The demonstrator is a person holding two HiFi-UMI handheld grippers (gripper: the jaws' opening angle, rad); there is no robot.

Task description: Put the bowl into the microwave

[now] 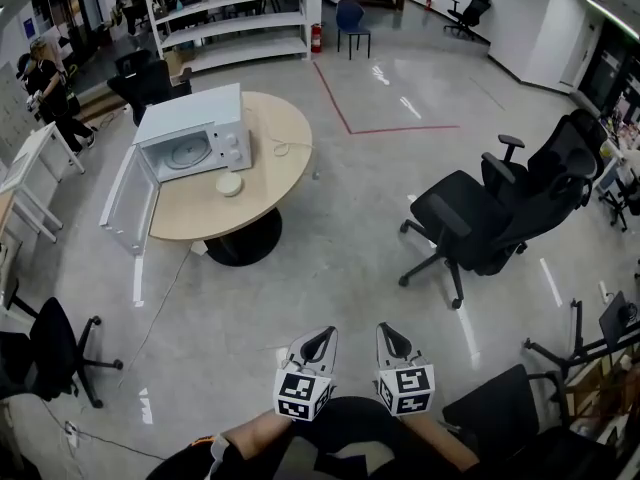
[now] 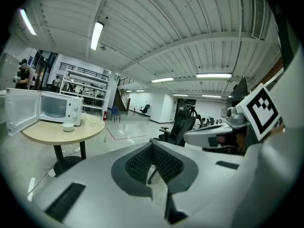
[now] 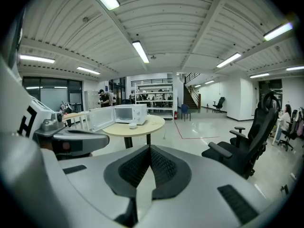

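Note:
A small white bowl [image 1: 229, 184] sits on the round wooden table [image 1: 275, 158], just in front of the white microwave [image 1: 195, 133], whose door [image 1: 128, 206] hangs wide open to the left. Both grippers are far from the table, low in the head view over the floor. The left gripper [image 1: 321, 337] and right gripper [image 1: 389, 332] are side by side, both shut with nothing between the jaws. The left gripper view shows the bowl [image 2: 68, 126] and microwave [image 2: 59, 108] at far left. In the right gripper view, the bowl [image 3: 133, 125] lies before the microwave [image 3: 127, 113].
A black office chair [image 1: 490, 218] stands on the floor to the right. Another black chair [image 1: 50, 353] is at lower left. A white cable [image 1: 290, 148] lies on the table beside the microwave. Shelves [image 1: 230, 13], a blue chair [image 1: 351, 23] and a person [image 1: 50, 88] are far behind.

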